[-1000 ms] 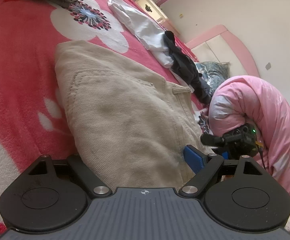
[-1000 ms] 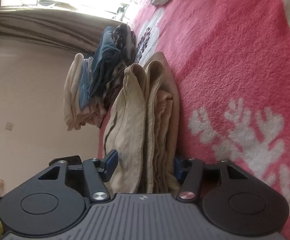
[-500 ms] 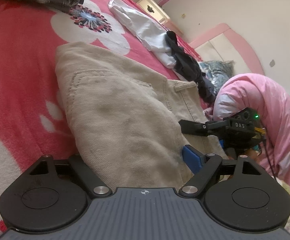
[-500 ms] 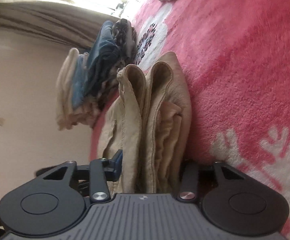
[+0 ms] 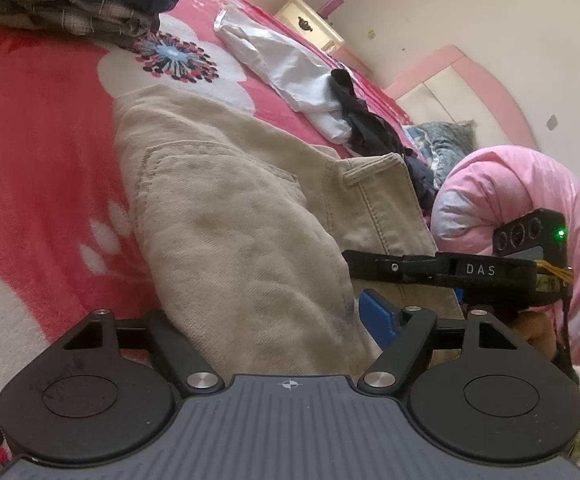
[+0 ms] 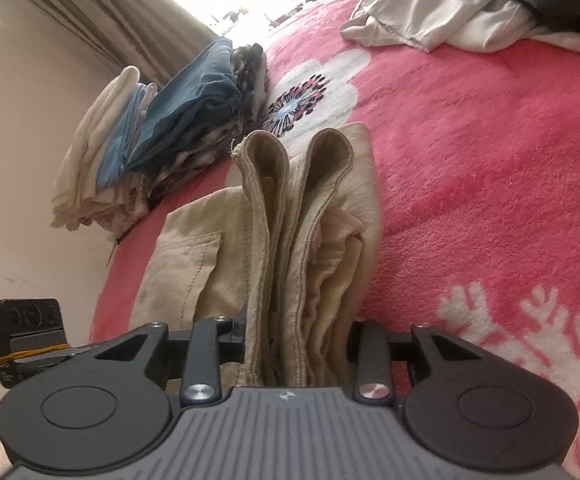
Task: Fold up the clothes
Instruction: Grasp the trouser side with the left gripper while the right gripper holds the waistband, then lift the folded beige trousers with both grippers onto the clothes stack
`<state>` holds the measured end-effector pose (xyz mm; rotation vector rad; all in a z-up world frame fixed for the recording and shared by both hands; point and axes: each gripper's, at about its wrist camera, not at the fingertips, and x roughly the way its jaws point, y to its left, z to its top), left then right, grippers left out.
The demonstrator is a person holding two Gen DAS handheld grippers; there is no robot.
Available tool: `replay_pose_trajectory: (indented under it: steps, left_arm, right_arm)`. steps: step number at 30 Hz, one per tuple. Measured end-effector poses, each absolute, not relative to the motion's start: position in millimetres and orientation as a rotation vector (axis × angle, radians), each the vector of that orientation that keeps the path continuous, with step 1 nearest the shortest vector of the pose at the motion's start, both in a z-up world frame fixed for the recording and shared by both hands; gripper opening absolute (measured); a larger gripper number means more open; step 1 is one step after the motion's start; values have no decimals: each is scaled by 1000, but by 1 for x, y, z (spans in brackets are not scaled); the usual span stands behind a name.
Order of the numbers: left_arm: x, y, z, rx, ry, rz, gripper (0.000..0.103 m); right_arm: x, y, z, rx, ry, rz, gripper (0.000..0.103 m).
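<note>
Beige trousers (image 5: 242, 216) lie folded on a pink floral blanket (image 5: 42, 120). My left gripper (image 5: 266, 312) has a thick fold of them between its closing jaws; the blue right pad (image 5: 378, 316) touches the cloth and the left fingertip is hidden behind it. In the right wrist view the trousers (image 6: 322, 208) show as several stacked layers on edge, squeezed in my right gripper (image 6: 296, 332), whose jaws are still closing. The right gripper (image 5: 442, 270) also shows in the left view, over the waistband side. The left gripper's body (image 6: 26, 332) sits at the lower left.
A stack of folded clothes (image 6: 170, 132) stands beyond the trousers near the curtain (image 6: 110, 12). A white garment (image 5: 290, 68) and a black one (image 5: 370, 128) lie unfolded farther up the bed. A rolled pink duvet (image 5: 530, 184) lies beside the headboard.
The right gripper's jaws have narrowed onto the trouser layers, and it has risen and rolled, reaching farther over the trousers in the left view. The left jaws have narrowed slightly.
</note>
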<state>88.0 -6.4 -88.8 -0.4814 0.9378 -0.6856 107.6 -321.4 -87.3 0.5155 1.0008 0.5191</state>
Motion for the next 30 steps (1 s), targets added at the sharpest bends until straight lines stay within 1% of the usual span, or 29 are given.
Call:
replay_pose_trajectory:
  steps: [10,18,24,30]
  left_arm:
    - [77,-1,-70,-450,892,-676,75]
    - [77,10,-47,-429,811,-634,74]
    - [96,33,-22,-426,724,-575,73]
    - [144,64,19,-382,632,-504,72]
  right_arm:
    - [92,-309,-71,501,965,495,35]
    - [91,-290,-49,459,908,501,35]
    - [118,-265,-24,429,854,534,35]
    - [172,-225,9,369,796,580,35]
